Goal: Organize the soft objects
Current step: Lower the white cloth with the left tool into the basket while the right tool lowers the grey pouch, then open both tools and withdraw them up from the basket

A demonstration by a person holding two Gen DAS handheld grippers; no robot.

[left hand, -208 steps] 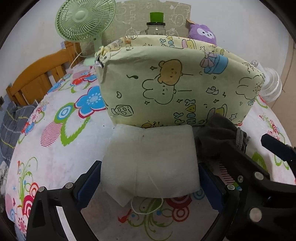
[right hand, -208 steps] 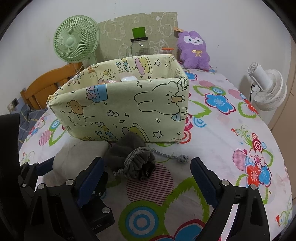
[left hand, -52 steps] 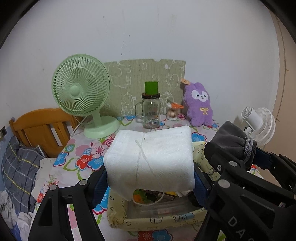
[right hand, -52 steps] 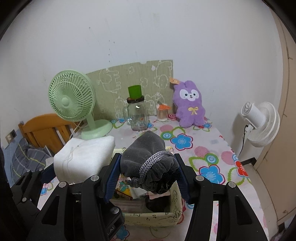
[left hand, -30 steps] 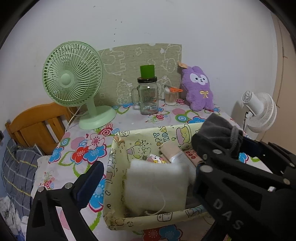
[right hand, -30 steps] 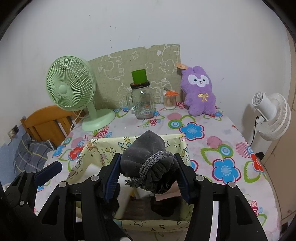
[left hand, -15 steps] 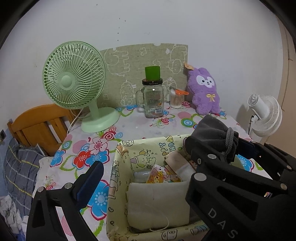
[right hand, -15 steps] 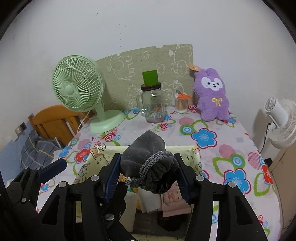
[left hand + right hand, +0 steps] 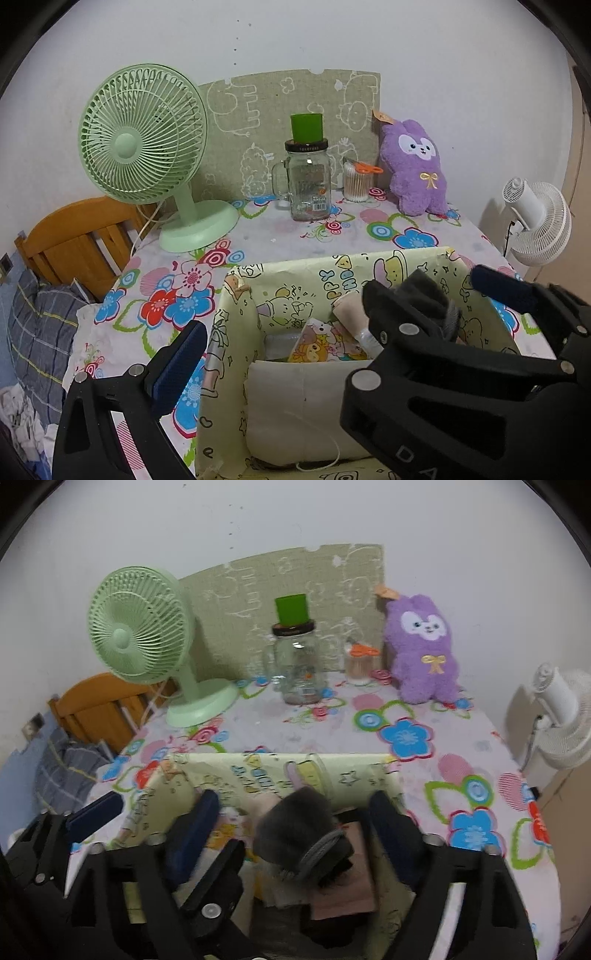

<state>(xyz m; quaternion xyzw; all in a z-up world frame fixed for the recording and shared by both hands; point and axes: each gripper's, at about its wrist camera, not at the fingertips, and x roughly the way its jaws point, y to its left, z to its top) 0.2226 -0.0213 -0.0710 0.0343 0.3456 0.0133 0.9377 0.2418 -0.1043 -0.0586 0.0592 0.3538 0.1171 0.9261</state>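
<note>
One grey drawstring pouch [image 9: 303,834], fuzzy with a braided cord, is sitting in the one yellow cartoon-print fabric box [image 9: 258,771] on the bench, between the right tongs [image 9: 295,812], whose jaws are opening clear of it. One folded white cloth [image 9: 303,406] is lying at the box's near wall; the left tongs [image 9: 295,350] are gaping wide, holding nothing

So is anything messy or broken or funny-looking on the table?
Nothing is spilled or broken. The one untidy bit: the grey pouch sits tilted on top of the things in the yellow cartoon box, between the right gripper's opening jaws. The white pad stands neatly against the box's near wall.
</note>
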